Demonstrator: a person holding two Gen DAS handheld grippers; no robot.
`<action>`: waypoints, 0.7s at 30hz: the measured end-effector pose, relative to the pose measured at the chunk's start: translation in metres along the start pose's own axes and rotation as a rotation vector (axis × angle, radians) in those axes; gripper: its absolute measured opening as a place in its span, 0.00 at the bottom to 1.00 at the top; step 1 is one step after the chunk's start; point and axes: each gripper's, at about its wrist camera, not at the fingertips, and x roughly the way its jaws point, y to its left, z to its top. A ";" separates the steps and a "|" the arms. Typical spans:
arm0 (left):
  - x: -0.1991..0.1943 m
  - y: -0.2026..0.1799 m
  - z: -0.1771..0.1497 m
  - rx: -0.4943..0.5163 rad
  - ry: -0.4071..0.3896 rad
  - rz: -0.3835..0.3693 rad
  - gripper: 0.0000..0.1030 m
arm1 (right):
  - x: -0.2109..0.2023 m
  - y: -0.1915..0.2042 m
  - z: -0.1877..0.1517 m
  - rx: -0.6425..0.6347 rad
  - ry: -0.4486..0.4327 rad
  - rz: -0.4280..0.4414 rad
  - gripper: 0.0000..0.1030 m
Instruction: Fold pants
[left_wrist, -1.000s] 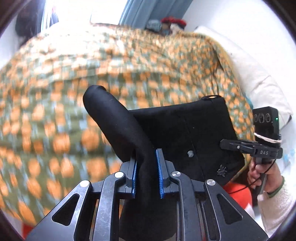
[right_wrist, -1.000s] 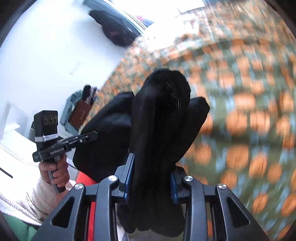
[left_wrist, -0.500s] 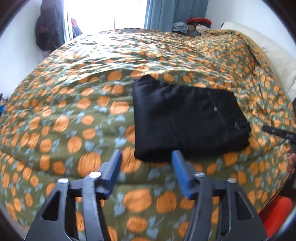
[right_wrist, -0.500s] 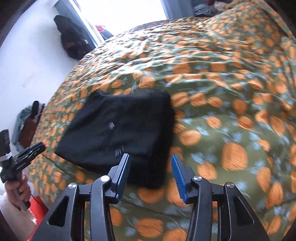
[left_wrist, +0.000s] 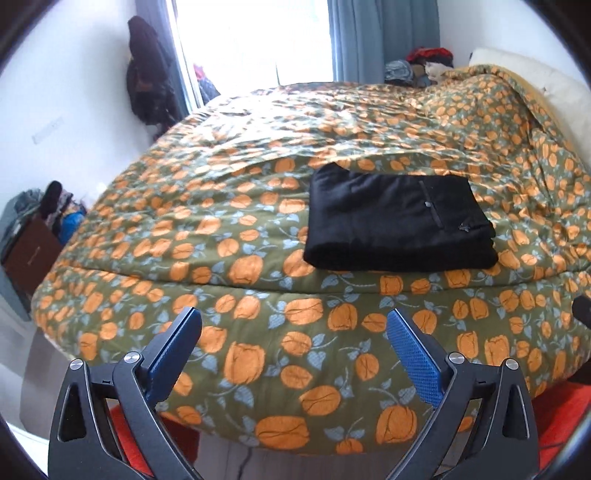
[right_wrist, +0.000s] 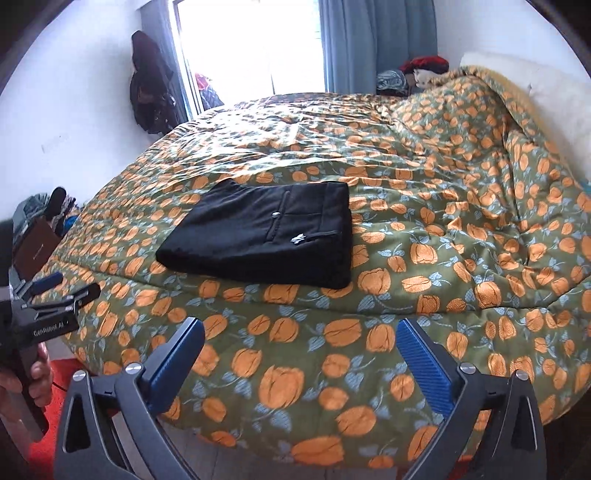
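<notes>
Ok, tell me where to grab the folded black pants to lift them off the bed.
Probably best taken by the thick near edge of the folded pants: it faces the open right gripper and left gripper, stands proud of the quilt, and a pinch there should catch all layers together.

Blown-out window (left_wrist: 255, 40) backlight — fisheye-bent edges

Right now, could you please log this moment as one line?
pants: folded, on bed | left hand-held gripper: opening, empty | right hand-held gripper: opening, empty
</notes>
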 end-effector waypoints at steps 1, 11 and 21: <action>-0.005 0.001 -0.002 0.005 0.001 0.006 0.98 | -0.004 0.005 -0.003 -0.013 0.005 -0.008 1.00; -0.027 0.008 -0.013 -0.009 0.120 -0.038 0.98 | -0.044 0.038 -0.010 -0.043 0.033 -0.054 1.00; -0.041 0.009 -0.017 0.029 0.103 -0.075 0.98 | -0.042 0.047 -0.020 -0.031 0.068 -0.071 1.00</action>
